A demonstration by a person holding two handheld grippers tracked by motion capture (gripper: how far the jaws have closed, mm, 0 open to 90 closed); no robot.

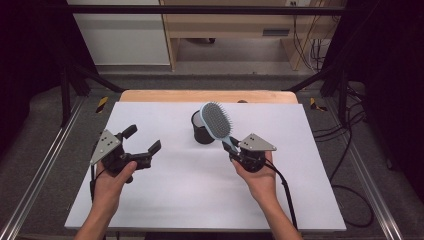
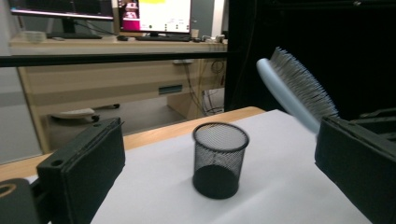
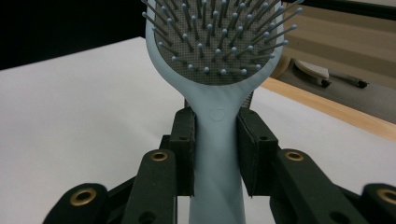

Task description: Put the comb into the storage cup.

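Two jaws of the right gripper (image 1: 233,148) are clamped on the handle of a pale blue paddle hairbrush (image 1: 217,121), held above the black mesh pen cup (image 1: 202,131). Left of the cup, the left gripper (image 1: 142,140) is spread apart, empty. No legible lettering is seen.

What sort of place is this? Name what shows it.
Likely a lab or office recording rig: a white-covered table inside a black frame, lit monitors on a wooden desk, and loose cables on the floor.

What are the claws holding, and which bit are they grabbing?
The right claw grips the pale blue plastic hairbrush by its handle, just below the bristle head. The left claw is open and holds nothing.
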